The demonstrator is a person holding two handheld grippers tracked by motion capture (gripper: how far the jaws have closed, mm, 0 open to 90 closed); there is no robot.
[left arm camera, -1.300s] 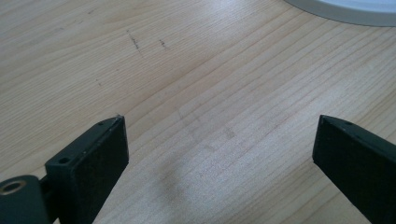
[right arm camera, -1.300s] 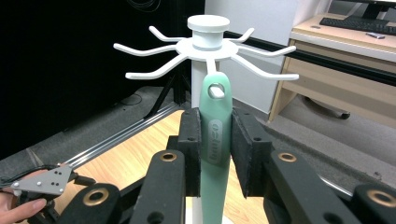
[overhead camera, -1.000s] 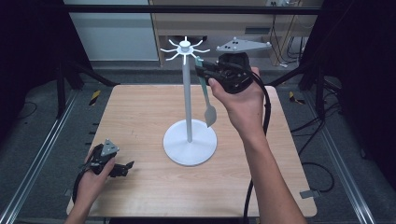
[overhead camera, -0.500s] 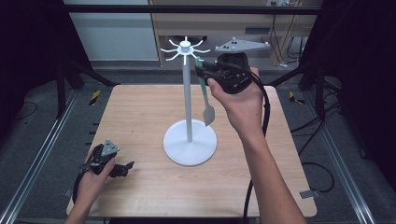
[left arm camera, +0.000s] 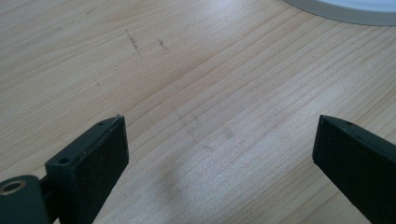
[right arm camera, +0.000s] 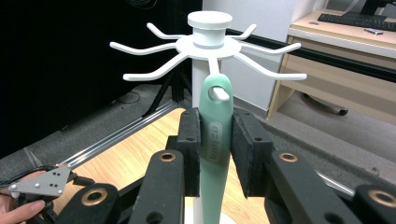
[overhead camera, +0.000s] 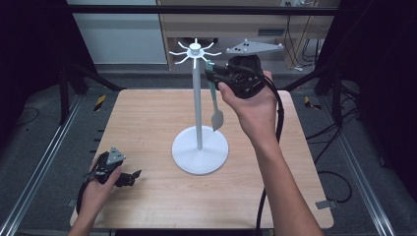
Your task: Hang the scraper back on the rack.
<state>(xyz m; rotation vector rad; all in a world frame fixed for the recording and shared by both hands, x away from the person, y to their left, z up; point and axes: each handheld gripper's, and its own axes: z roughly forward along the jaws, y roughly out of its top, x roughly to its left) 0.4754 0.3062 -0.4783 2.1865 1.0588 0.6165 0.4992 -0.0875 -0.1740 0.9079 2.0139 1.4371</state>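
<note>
Spatula (right arm camera: 215, 140), green-handled, is hanging upright with its handle hole over one arm of the white rack (right arm camera: 210, 44); the right gripper (right arm camera: 215, 140) is clamping its handle. The left gripper (left arm camera: 219, 149) is resting spread wide, holding nothing, on the table (overhead camera: 147, 123).
</note>
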